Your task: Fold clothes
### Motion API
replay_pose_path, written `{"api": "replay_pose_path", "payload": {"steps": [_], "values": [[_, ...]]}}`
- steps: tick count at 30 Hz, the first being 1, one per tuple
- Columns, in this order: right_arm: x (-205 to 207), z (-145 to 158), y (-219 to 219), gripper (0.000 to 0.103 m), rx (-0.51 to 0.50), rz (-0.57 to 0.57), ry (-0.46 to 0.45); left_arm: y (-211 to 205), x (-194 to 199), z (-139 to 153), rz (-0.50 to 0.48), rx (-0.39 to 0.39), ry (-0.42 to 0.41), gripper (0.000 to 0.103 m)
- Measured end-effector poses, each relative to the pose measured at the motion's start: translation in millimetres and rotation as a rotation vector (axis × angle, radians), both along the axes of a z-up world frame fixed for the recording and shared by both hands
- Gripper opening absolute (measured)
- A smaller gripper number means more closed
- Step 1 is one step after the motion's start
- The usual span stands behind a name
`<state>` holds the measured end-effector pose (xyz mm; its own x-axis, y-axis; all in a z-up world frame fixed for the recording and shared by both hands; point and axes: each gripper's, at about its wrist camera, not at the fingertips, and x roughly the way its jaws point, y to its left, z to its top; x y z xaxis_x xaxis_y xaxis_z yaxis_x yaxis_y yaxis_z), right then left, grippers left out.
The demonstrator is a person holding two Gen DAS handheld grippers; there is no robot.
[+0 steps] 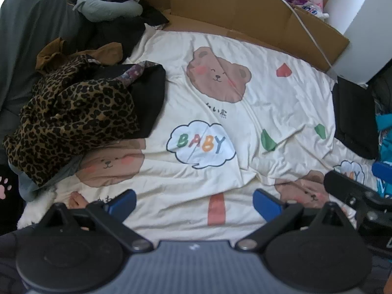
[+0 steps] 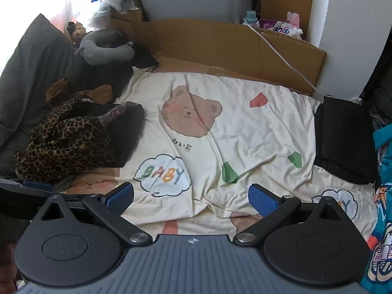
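A heap of unfolded clothes lies on the left of the bed: a leopard-print garment (image 1: 73,120) (image 2: 63,144) on top of a black one (image 1: 149,98) (image 2: 129,134), with brown cloth (image 1: 80,54) behind. A folded black garment (image 1: 352,120) (image 2: 343,142) rests at the right edge. My left gripper (image 1: 194,204) hovers open over the cream bear-print sheet (image 1: 245,132), nothing between its blue pads. My right gripper (image 2: 191,199) is open too, above the same sheet (image 2: 257,134), and its black arm shows at the right of the left wrist view.
Flattened cardboard (image 1: 245,12) (image 2: 232,46) lines the far side, with a white cable (image 2: 281,56) across it. A grey neck pillow (image 1: 107,2) (image 2: 105,46) and dark bedding sit far left. A teal printed fabric (image 2: 382,196) lies at the right, and a white wall (image 2: 350,36) stands behind.
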<state>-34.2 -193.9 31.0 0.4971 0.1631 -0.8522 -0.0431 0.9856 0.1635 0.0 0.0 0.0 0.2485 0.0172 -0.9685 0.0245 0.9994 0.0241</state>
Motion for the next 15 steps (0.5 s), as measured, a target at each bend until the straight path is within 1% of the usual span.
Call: {"api": "replay_pose_path", "payload": {"steps": [3, 4, 10, 13, 15], "values": [[-0.2, 0.7, 0.0, 0.102, 0.01, 0.004, -0.003, -0.4, -0.1, -0.4, -0.002, 0.003, -0.003, 0.102], [-0.3, -0.4, 1.3, 0.102, -0.009, -0.004, 0.0, -0.5, -0.2, -0.6, -0.003, 0.004, -0.004, 0.102], [0.2, -0.2, -1.5, 0.102, -0.002, -0.002, 0.005, -2.0, -3.8, -1.8, -0.006, 0.009, -0.018, 0.102], [-2.7, 1.2, -4.9, 0.102, -0.003, 0.0, 0.01, -0.8, -0.9, -3.1, -0.011, 0.0, -0.007, 0.102], [-0.1, -3.4, -0.1, 0.102, -0.006, -0.001, 0.013, -0.7, -1.2, -4.2, -0.012, 0.0, -0.006, 0.102]]}}
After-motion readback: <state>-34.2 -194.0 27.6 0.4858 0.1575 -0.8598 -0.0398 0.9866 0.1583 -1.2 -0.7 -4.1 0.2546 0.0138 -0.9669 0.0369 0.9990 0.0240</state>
